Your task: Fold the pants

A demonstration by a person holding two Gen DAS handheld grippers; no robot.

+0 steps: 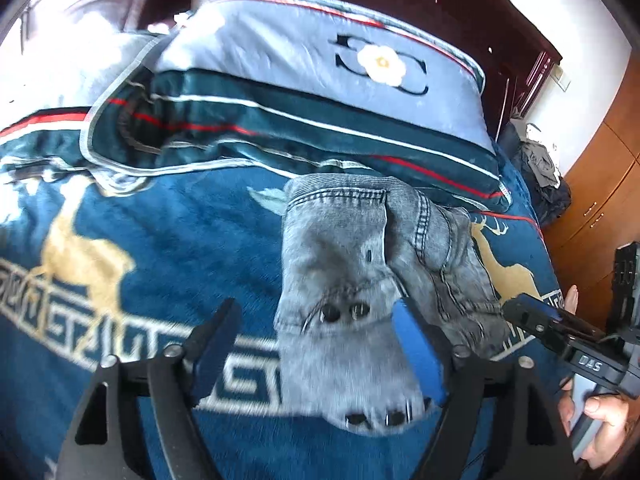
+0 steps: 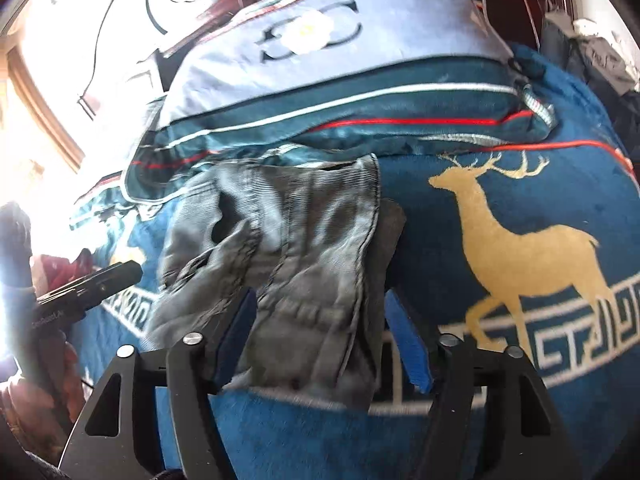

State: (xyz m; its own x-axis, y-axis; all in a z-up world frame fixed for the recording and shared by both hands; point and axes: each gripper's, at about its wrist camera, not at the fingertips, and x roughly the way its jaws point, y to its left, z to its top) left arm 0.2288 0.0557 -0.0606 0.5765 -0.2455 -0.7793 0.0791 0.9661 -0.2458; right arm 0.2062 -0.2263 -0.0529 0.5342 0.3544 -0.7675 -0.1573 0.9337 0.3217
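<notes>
Grey denim pants (image 1: 360, 272) lie folded in a bundle on the blue deer-patterned blanket (image 1: 160, 240), near the pillow. My left gripper (image 1: 316, 320) is open, its blue-padded fingers spread over the near left part of the pants, holding nothing. The right gripper shows at the right edge of the left wrist view (image 1: 532, 316). In the right wrist view the pants (image 2: 288, 248) lie between my open right gripper's (image 2: 320, 312) spread fingers, with the near edge of the fabric under them. The left gripper appears at the left there (image 2: 100, 280).
A grey-and-green striped pillow (image 1: 320, 80) lies beyond the pants against a dark wooden headboard (image 1: 440, 0). Dark clothes (image 1: 540, 168) are piled at the bed's right side by a wooden cabinet (image 1: 600, 184). The blanket's gold deer print (image 2: 528, 248) spreads right of the pants.
</notes>
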